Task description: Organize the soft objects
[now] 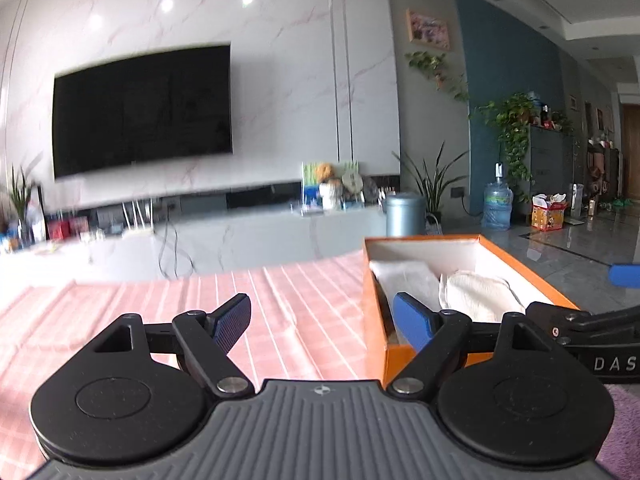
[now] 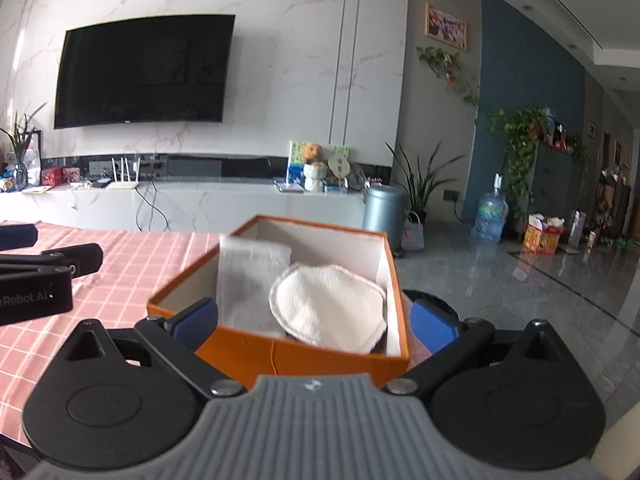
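An orange box (image 1: 376, 308) (image 2: 280, 356) with a white inside stands on the pink checked tablecloth (image 1: 160, 312) (image 2: 132, 256). In it lie a folded white cloth (image 1: 408, 280) (image 2: 248, 280) and a round cream padded cloth (image 1: 480, 292) (image 2: 328, 304). My left gripper (image 1: 320, 322) is open and empty, just left of the box, its right finger over the box's near left corner. My right gripper (image 2: 312, 324) is open and empty, its fingers straddling the box's near end. The left gripper's body shows at the left edge of the right wrist view (image 2: 40, 280).
The table ends just past the box; beyond it lies grey tiled floor (image 2: 520, 280). A white TV console (image 2: 200, 204) and wall TV (image 2: 144, 72) stand at the back. A blue-grey bin (image 2: 382, 212), water jug (image 2: 490, 216) and plants are to the right.
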Available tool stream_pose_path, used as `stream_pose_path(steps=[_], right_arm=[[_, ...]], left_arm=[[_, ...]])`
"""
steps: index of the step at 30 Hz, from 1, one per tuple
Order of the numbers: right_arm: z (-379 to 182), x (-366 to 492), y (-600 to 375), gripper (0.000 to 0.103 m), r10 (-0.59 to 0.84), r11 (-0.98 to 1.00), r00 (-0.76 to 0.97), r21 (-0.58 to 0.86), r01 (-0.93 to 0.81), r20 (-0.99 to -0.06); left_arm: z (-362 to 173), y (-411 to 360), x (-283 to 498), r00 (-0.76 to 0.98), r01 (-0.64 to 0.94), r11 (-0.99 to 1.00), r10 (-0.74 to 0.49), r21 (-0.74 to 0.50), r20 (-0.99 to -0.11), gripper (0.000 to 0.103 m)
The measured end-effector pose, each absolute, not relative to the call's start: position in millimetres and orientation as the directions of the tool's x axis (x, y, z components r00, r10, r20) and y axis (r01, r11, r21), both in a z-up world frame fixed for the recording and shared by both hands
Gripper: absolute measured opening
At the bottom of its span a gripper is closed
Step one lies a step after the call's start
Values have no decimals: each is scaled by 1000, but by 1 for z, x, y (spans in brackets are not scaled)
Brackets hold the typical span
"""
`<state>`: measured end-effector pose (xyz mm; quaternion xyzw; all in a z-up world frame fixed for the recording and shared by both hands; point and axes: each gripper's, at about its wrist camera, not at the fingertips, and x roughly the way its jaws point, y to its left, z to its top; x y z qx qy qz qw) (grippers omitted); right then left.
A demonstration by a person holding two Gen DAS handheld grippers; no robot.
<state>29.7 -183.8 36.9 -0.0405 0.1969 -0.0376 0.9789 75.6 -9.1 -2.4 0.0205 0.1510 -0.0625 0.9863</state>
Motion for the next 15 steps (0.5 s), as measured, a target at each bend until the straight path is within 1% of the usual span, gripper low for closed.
stream_pose_path(steps=[2, 5, 10, 15], right_arm=[[31, 33, -183, 100, -97, 993, 912, -98, 62, -399], [23, 37, -184, 101, -115, 991, 903, -105, 78, -414], [14, 41, -183, 100, -122, 991, 887, -104, 84, -445], [10, 40, -182, 100, -125, 990, 885, -113, 83, -448]], left_arm=[[-7, -3, 81, 935, 118, 993, -107, 11, -338, 95], [-18, 3, 82, 920, 108, 994, -86, 35, -382, 95], [-35, 8, 81, 884, 88, 996, -84, -13, -460, 95], [-38, 8, 80, 874, 81, 997, -73, -5, -480, 95]])
